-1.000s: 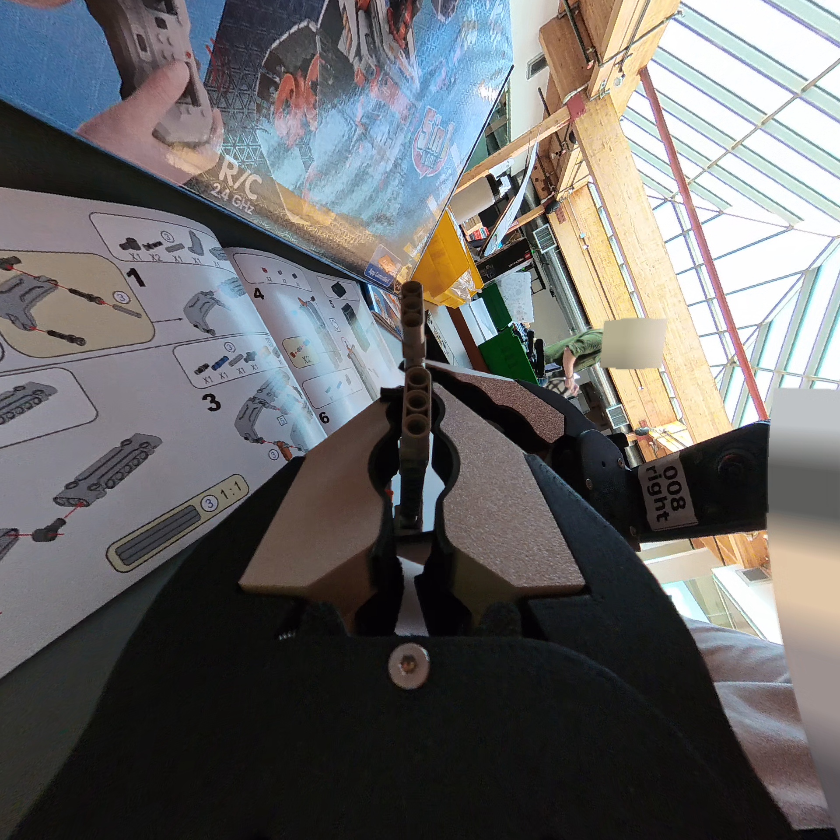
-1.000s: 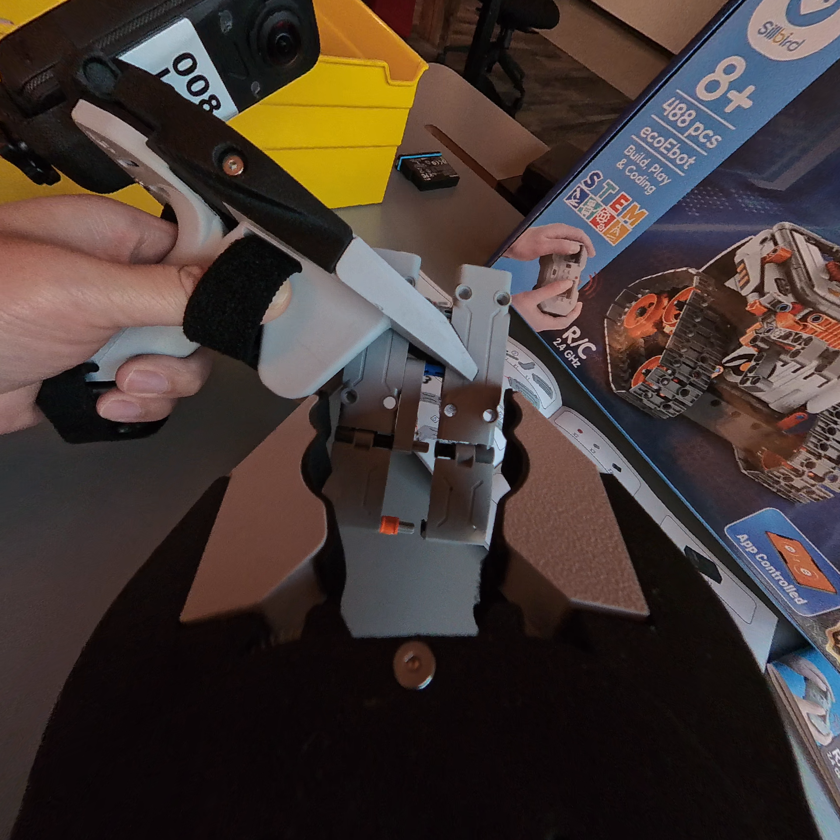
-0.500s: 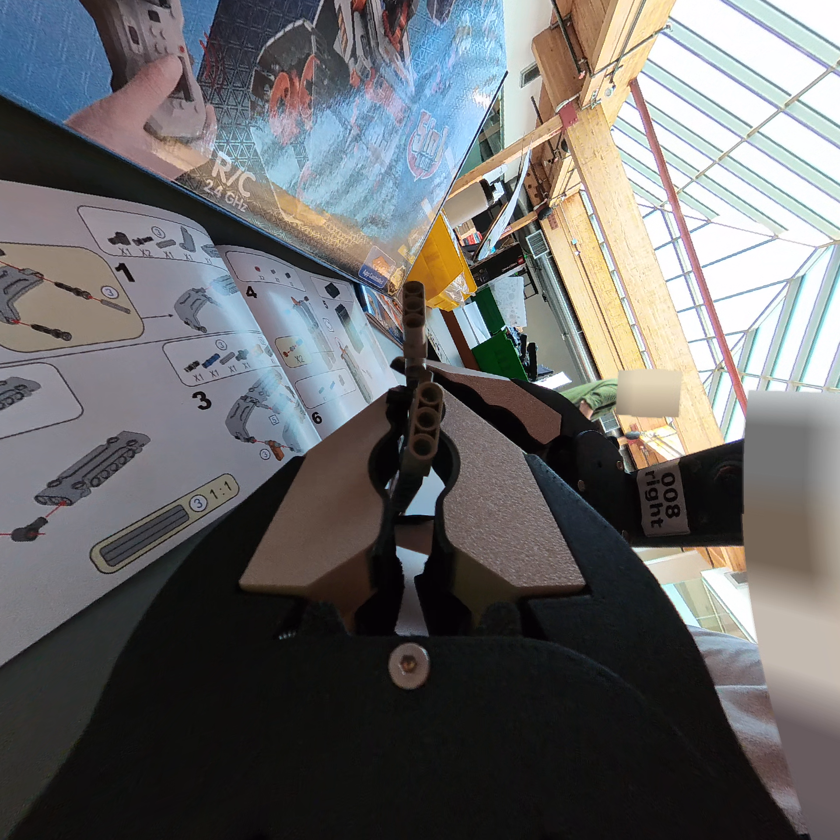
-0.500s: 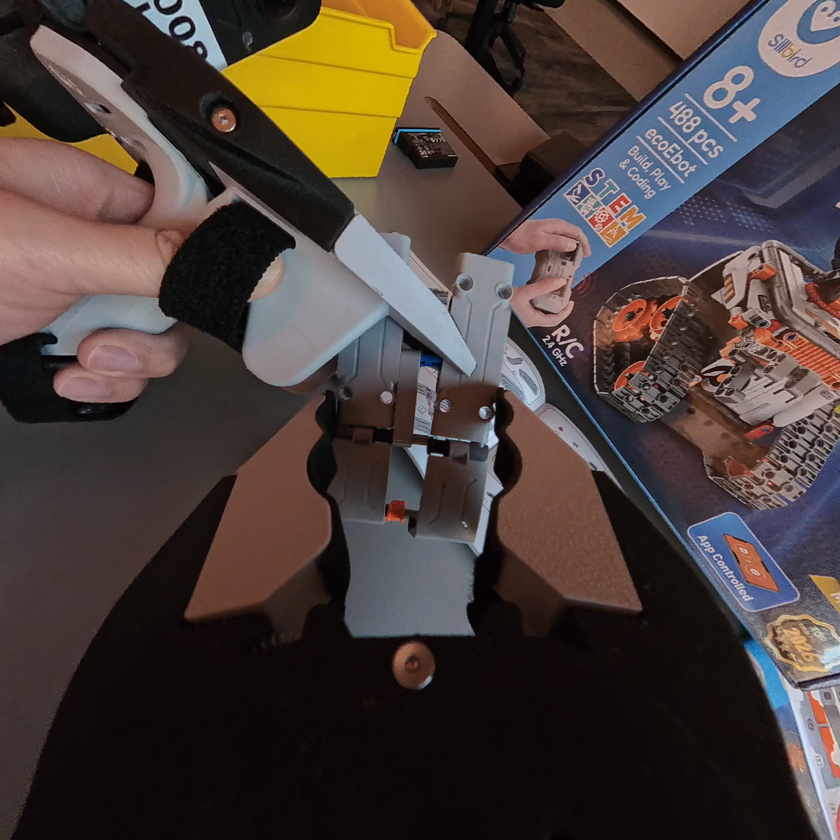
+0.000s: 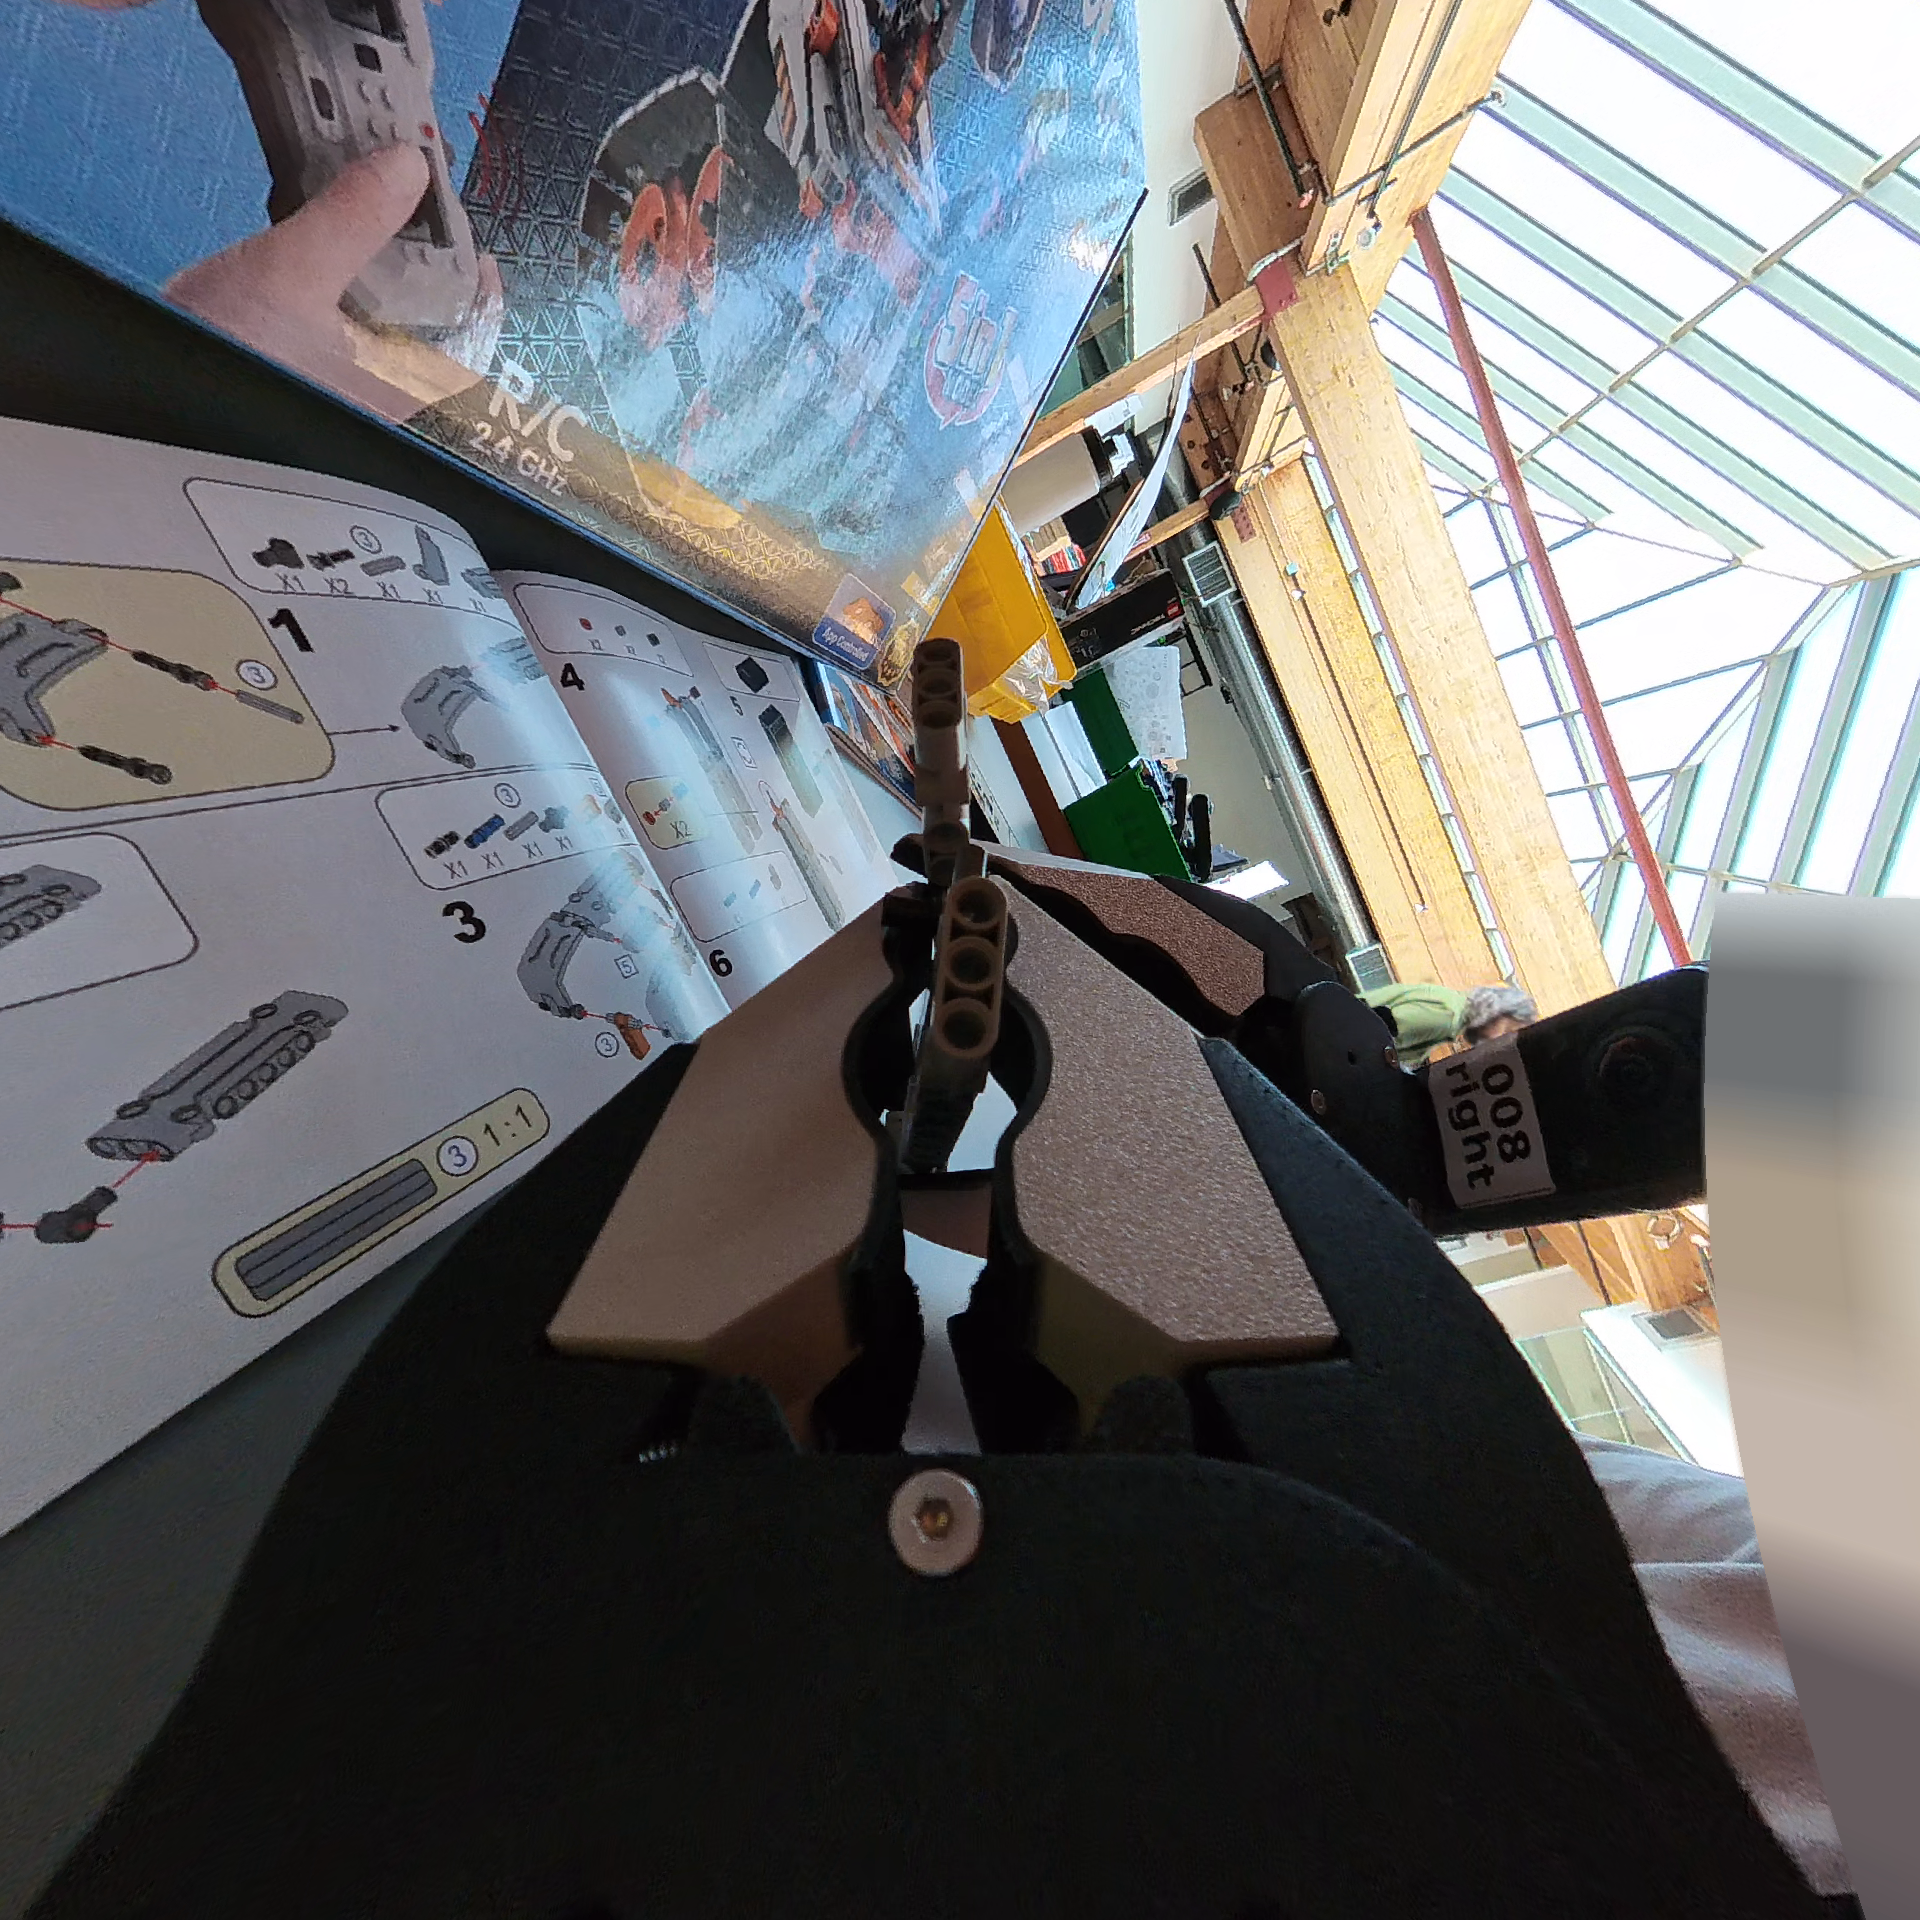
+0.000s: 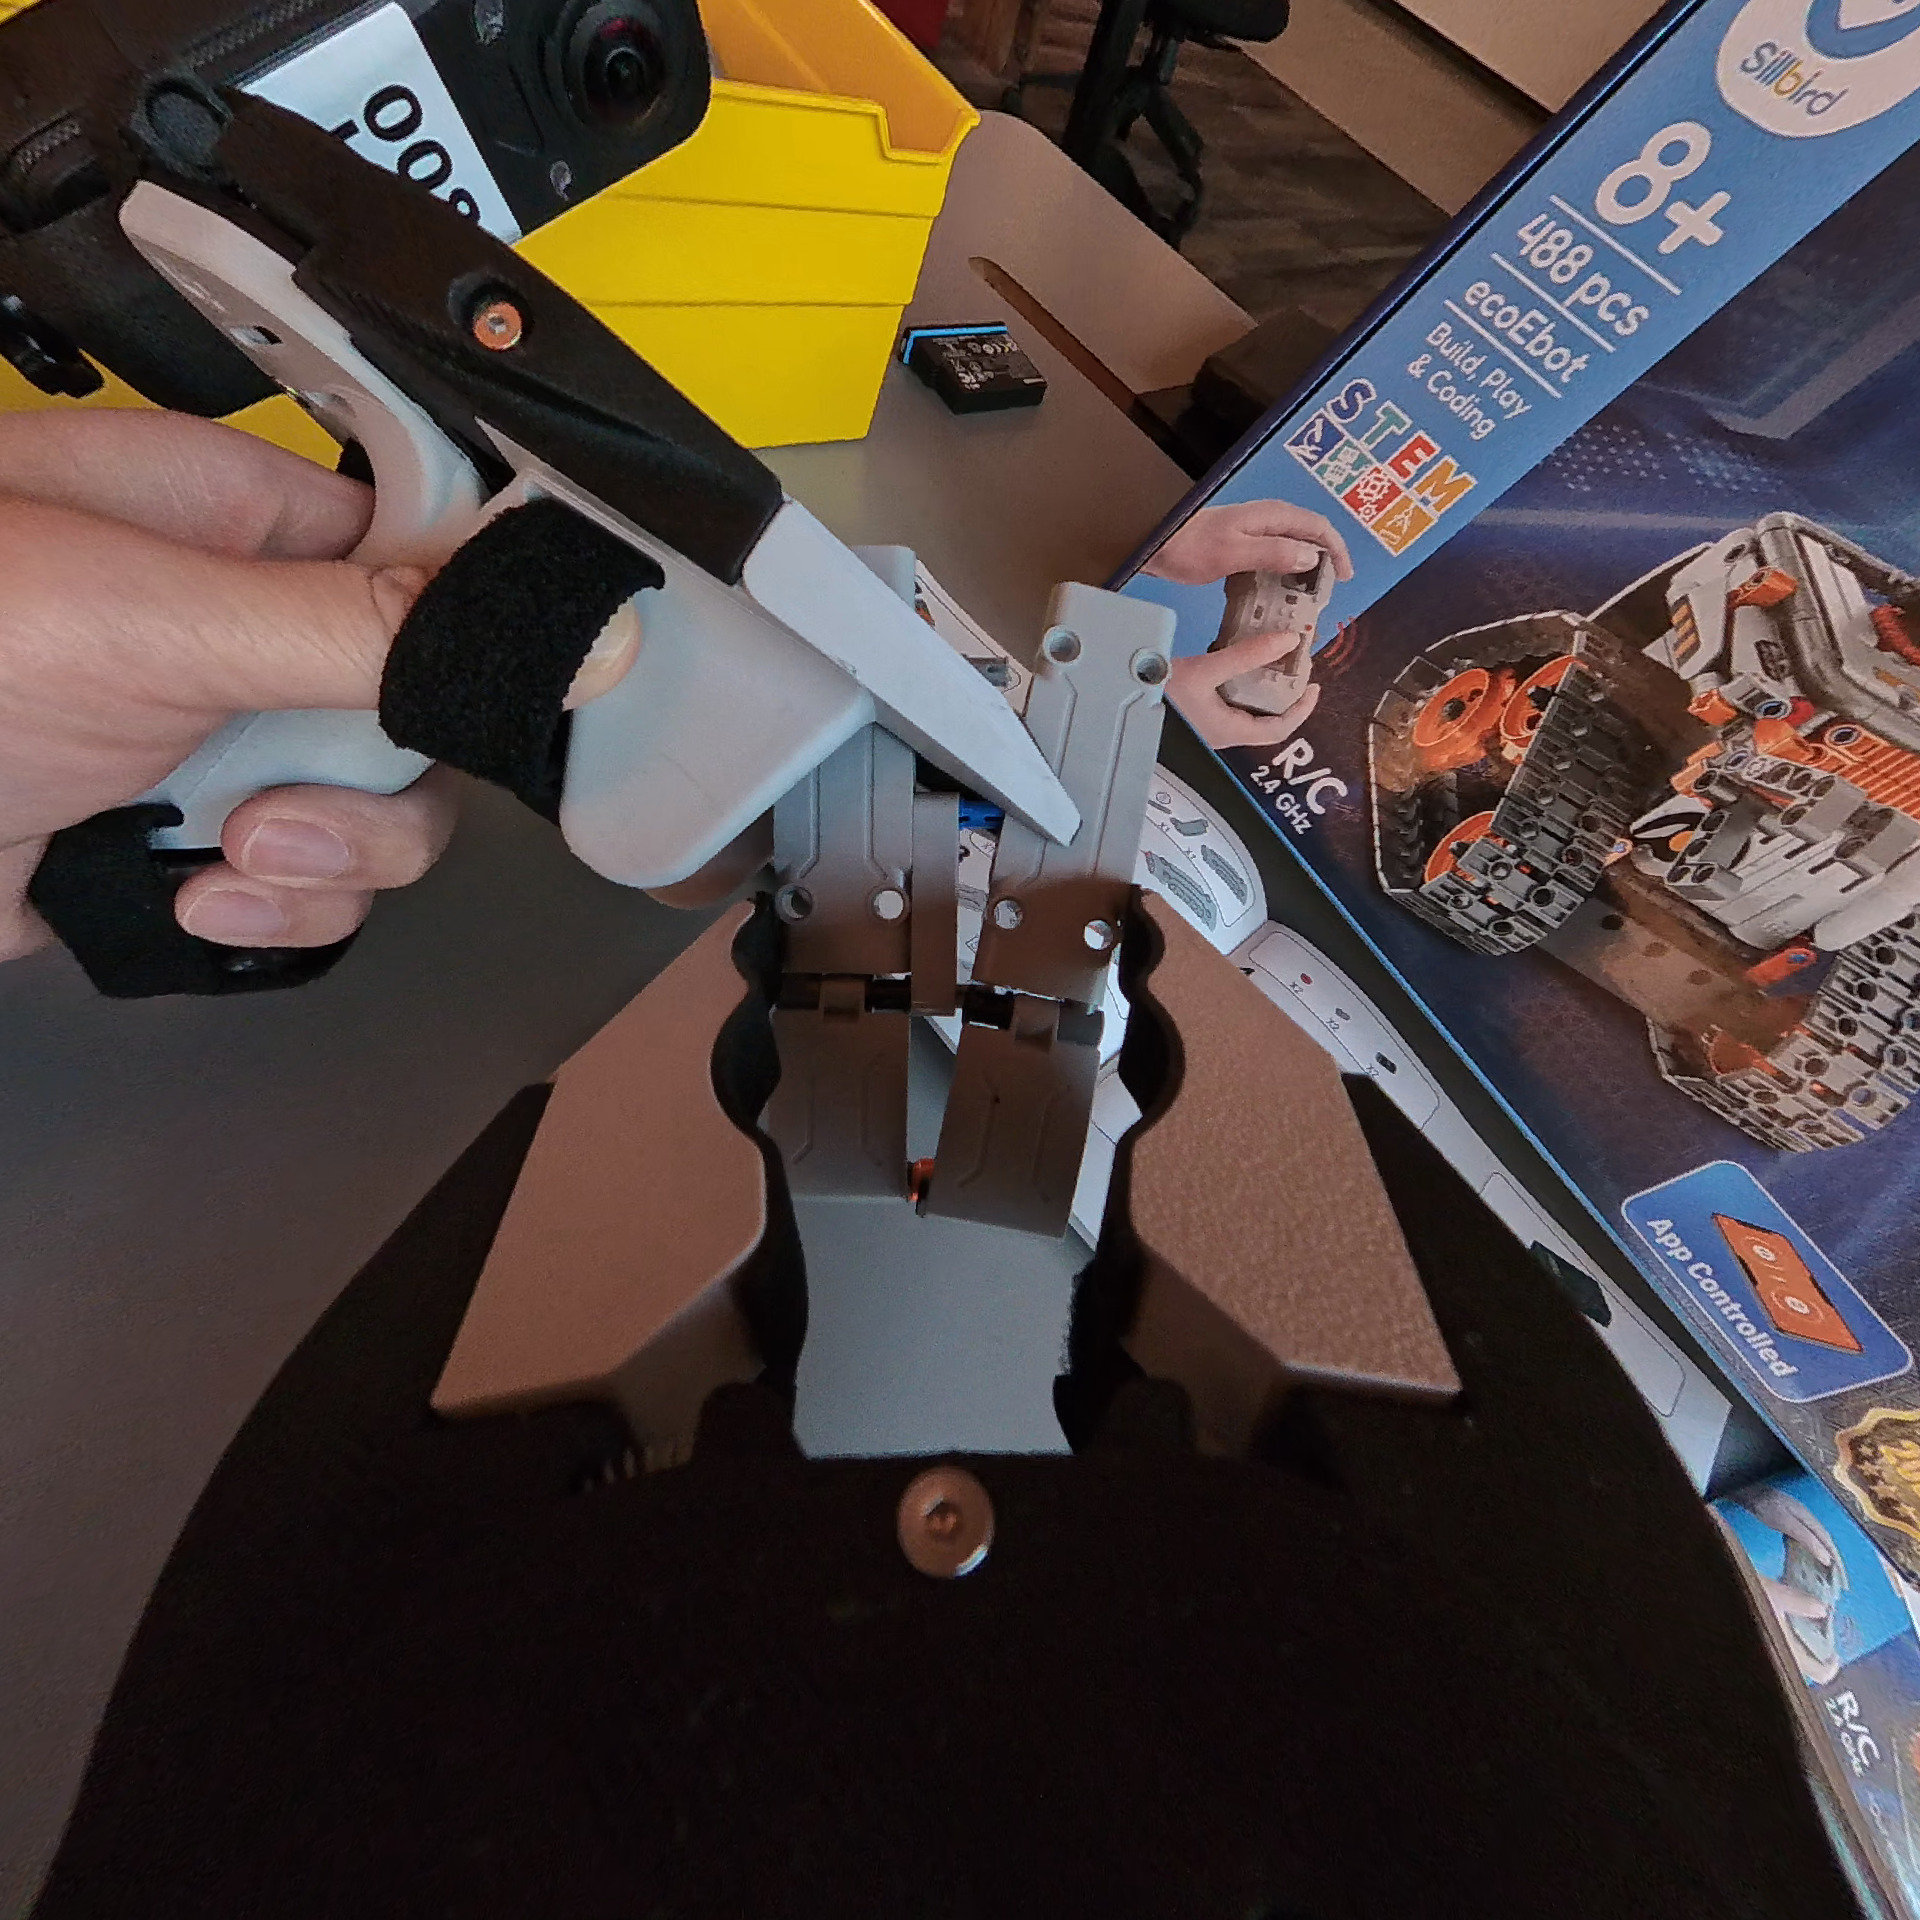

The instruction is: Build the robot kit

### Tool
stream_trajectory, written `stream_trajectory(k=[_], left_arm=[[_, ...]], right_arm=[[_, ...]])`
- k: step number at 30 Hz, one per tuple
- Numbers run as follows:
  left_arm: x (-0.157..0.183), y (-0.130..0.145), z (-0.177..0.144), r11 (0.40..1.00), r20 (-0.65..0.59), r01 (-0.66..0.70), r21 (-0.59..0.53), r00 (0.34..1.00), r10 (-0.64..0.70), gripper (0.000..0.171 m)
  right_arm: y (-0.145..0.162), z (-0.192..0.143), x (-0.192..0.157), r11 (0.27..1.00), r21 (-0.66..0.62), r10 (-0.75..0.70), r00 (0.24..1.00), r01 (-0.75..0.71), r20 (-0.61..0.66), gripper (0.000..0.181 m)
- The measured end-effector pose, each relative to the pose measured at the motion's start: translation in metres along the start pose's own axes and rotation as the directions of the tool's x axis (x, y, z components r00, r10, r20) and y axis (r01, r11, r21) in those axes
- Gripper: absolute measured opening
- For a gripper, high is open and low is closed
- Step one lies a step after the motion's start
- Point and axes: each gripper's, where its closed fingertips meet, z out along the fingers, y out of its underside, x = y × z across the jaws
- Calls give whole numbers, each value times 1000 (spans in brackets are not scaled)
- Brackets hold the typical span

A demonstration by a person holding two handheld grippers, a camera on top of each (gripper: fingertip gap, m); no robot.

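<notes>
left claw (image 5: pixel 961 1023): jaws narrow, pinching a tan beam (image 5: pixel 966 997) with round holes; beam's long axis runs along the fingers, toward 12 in the left wrist view. A second grey beam (image 5: pixel 940 727) stands past it at 12, apparently part of the same piece

right claw (image 6: pixel 940 1039): jaws mid-width, clamped on a grey assembly (image 6: pixel 961 935) of two hinged panels side by side, long axis also along the fingers toward 12. Blue pin (image 6: pixel 977 816) and orange pin (image 6: pixel 920 1179) show in the gap between panels

key relation: in the right wrist view the left claw comes in from 10 o'clock, its grey finger (image 6: pixel 914 696) lying across the assembly's top, tip over the gap between panels. Touching or just above, can't tell. Hand (image 6: pixel 187 675) grips its handle at 9

around: manual (image 5: pixel 312 883) open at 9–10 in the left view, box (image 6: pixel 1558 727) at 2–3 in the right view, yellow bin (image 6: pixel 748 260) at 11, small black pack (image 6: pixel 971 353) at 12 on the table (image 6: pixel 260 1195)

writing: box, manual and both claw labels carry print, not repeating it
</notes>
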Motion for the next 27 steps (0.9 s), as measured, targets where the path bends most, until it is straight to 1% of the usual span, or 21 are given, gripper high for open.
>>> stream_trajectory(k=[12, 21, 24, 27], left_arm=[[8, -2, -1, 999, -82, 50, -6, 995, -51, 5], [14, -3, 1, 1000, -108, 20, -2, 994, -20, 6], [16, -5, 0, 1000, -118, 16, 11, 993, -15, 14], [17, -7, -1, 1000, -117, 8, 19, 993, -5, 14]], right_arm=[[-8, -6, 1, 997, 74, -24, 999, 22, 30, 64], [-10, -10, 4, 994, 84, -71, 997, 71, 0, 64], [-12, -12, 6, 993, 95, -74, 997, 75, -6, 61], [-16, -14, 6, 990, 114, -82, 997, 83, -13, 58]])
